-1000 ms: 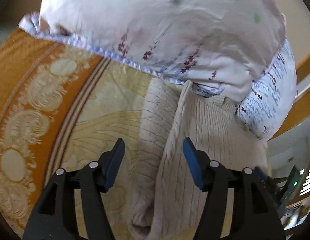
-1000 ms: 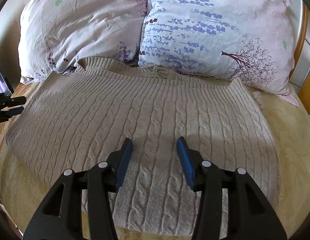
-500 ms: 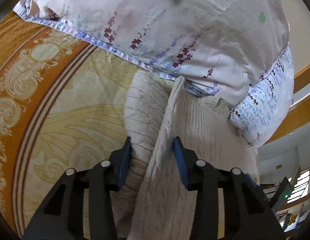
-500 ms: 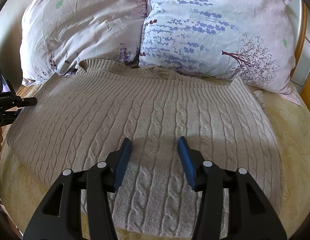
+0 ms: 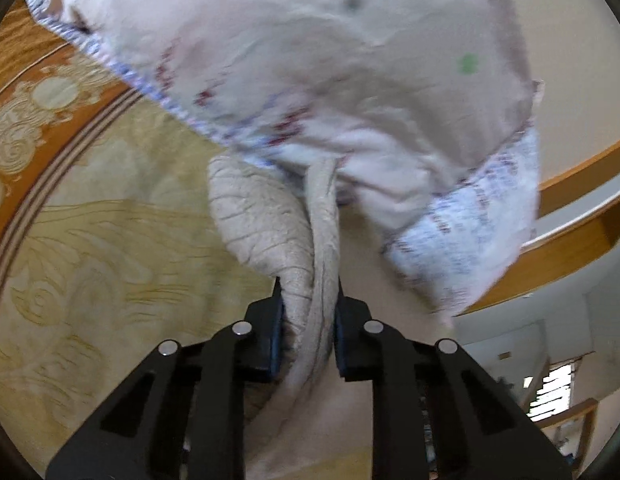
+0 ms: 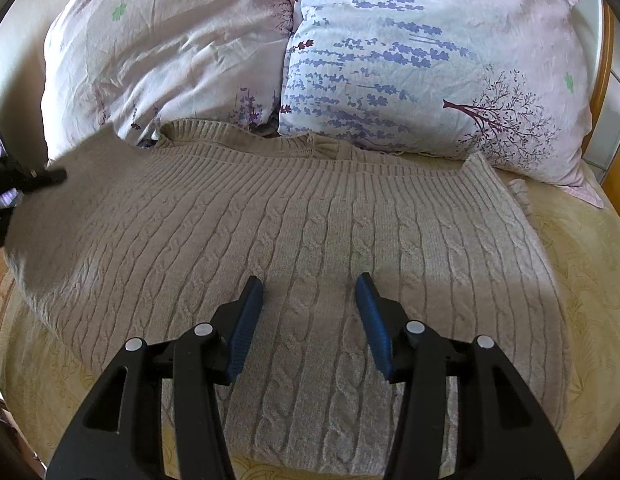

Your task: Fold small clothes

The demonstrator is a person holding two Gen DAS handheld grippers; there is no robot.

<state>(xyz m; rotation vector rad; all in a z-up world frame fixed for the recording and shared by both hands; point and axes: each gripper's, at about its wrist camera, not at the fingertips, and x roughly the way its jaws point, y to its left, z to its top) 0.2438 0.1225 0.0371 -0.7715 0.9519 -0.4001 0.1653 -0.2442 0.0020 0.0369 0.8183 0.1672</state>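
Left gripper [image 5: 308, 304]: jaws clamped on a bunched edge of the beige cable-knit sweater [image 5: 270, 224], raised off the yellow patterned bedspread [image 5: 110, 248]. Right gripper [image 6: 310, 304]: jaws apart, poised over the sweater's middle, gripping nothing. The sweater lies spread across the bedspread, its ribbed edge touching the two floral pillows [image 6: 409, 60]. A wooden bed frame [image 5: 569, 248] lies beyond them.
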